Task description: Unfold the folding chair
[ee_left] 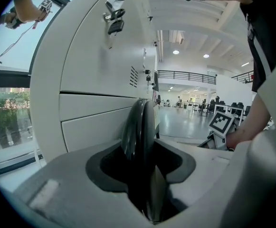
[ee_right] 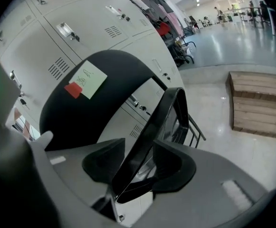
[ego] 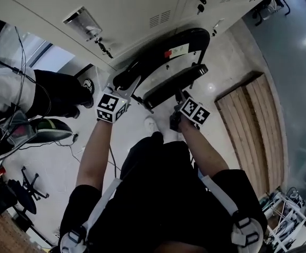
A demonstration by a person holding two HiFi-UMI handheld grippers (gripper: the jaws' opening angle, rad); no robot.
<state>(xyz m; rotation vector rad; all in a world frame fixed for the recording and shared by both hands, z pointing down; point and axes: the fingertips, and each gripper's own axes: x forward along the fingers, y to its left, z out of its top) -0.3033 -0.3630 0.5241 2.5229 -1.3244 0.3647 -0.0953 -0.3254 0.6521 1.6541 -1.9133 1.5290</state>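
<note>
A black folding chair leans folded against the lockers, its curved backrest (ego: pixel 163 49) uppermost and its seat (ego: pixel 174 83) just under it. My left gripper (ego: pixel 125 91) is at the backrest's left end. In the left gripper view the backrest's thin edge (ee_left: pixel 138 127) fills the gap and both pads press on it, so my left gripper (ee_left: pixel 140 163) is shut on it. My right gripper (ego: pixel 180 98) is at the seat's right end. In the right gripper view the seat's edge (ee_right: pixel 152 132) runs slantwise between the spread jaws of my right gripper (ee_right: pixel 138 163), with a gap at the left pad. A pale note (ee_right: pixel 88 80) is stuck on the backrest (ee_right: pixel 104 108).
White lockers (ego: pixel 116 9) with keys in the doors stand right behind the chair. A low wooden platform (ego: pixel 253 120) lies on the floor to the right. A person in black (ego: pixel 58 94) stands at the left, by cables and an office chair base (ego: pixel 29 186).
</note>
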